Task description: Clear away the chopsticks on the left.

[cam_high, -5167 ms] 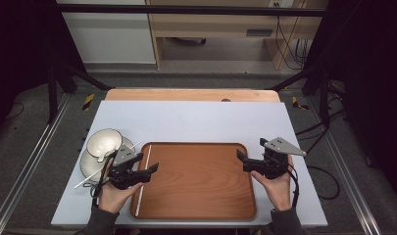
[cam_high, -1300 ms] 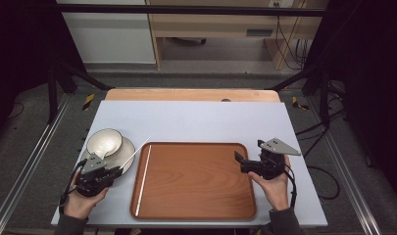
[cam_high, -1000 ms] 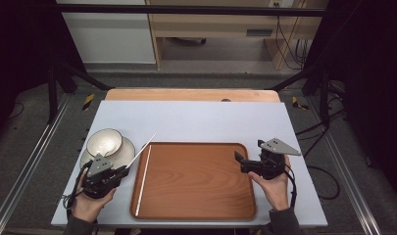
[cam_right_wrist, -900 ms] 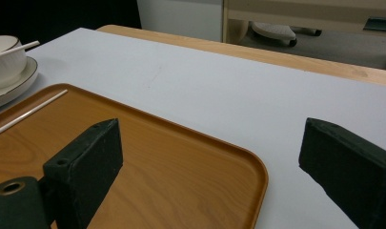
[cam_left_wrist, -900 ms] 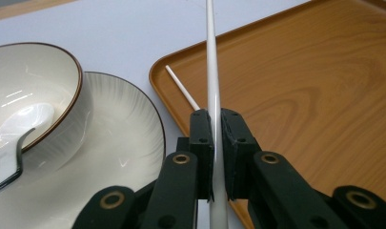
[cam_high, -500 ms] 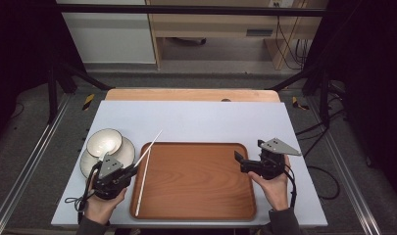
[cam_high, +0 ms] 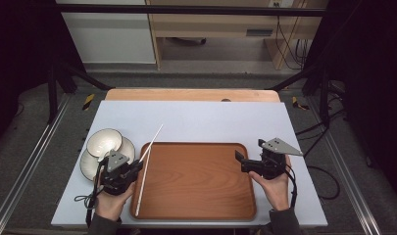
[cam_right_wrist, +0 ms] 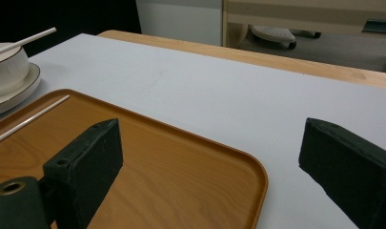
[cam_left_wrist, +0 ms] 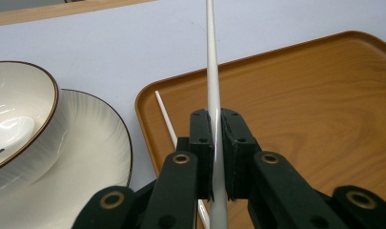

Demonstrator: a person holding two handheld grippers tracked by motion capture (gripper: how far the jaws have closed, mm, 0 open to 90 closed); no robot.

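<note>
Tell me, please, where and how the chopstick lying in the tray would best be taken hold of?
Probably near its middle, from straight above, with the fingers set across the shaft. The lying chopstick is thin and rests flat on the tray, close to the left rim, so a sideways approach has nothing to catch. The open right gripper is free for it.

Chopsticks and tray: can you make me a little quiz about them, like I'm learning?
1. True or false: the right gripper has its jaws shut.
2. What is the left gripper holding?
3. Where does the other chopstick lie? A: on the tray. B: in the bowl. C: in the right gripper.

Key: 1 false, its jaws stand wide open. 2 a white chopstick. 3 A.
</note>
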